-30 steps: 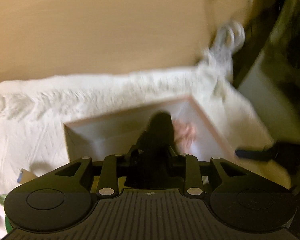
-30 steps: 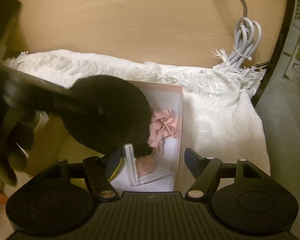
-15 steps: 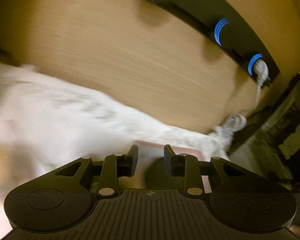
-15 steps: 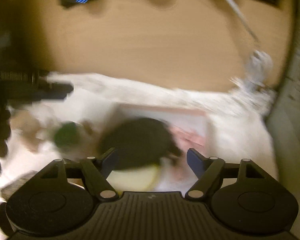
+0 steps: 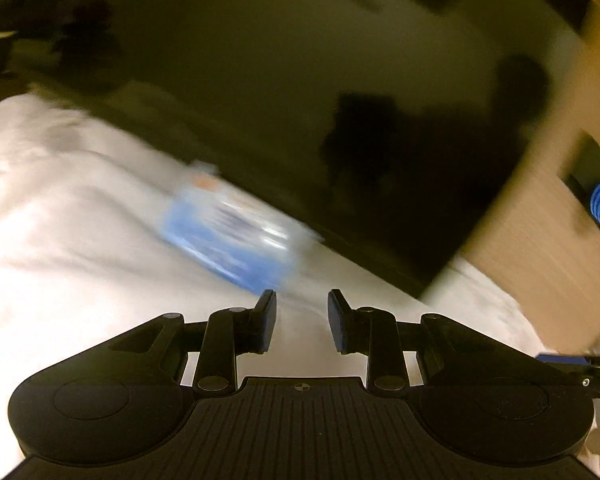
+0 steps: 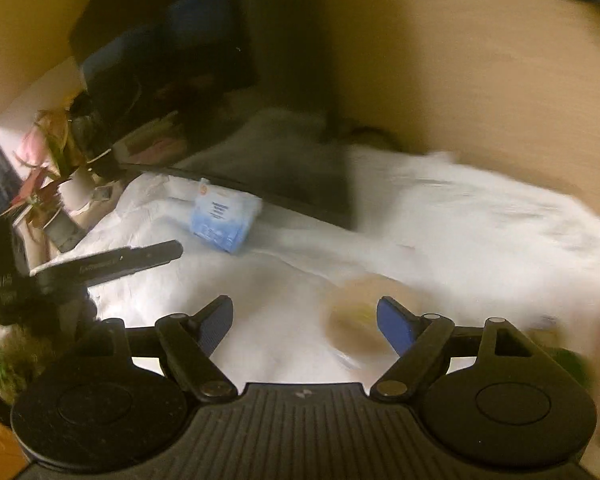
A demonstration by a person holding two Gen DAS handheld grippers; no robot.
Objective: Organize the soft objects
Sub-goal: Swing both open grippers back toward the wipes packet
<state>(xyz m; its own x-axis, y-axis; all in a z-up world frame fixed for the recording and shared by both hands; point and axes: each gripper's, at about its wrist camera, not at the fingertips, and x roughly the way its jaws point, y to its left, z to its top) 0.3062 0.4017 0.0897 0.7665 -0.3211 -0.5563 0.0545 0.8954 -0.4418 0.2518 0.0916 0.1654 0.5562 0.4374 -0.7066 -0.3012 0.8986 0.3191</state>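
A soft blue and white pack [image 5: 228, 236] lies on the white cloth [image 5: 60, 248], just ahead and left of my left gripper [image 5: 302, 300]. That gripper is open with a narrow gap and nothing between its fingers. In the right wrist view the same pack [image 6: 224, 216] rests against the foot of a dark screen. My right gripper [image 6: 306, 304] hovers over the cloth, jaws wide apart and holding nothing. A blurred tan round thing [image 6: 356, 320] lies on the cloth beside its right finger. The left gripper's fingers [image 6: 132, 260] reach in from the left.
A dark screen [image 5: 300, 100] stands along the back of the cloth, also seen as the screen [image 6: 284, 168] in the right wrist view. A potted plant [image 6: 74, 192] and clutter sit at the far left. Wood surface [image 6: 480, 80] runs behind.
Both views have swung left, away from the white box with the pink thing, to the blue pack. The black soft thing between my left fingers a second ago is gone from them. The right jaws are wider.
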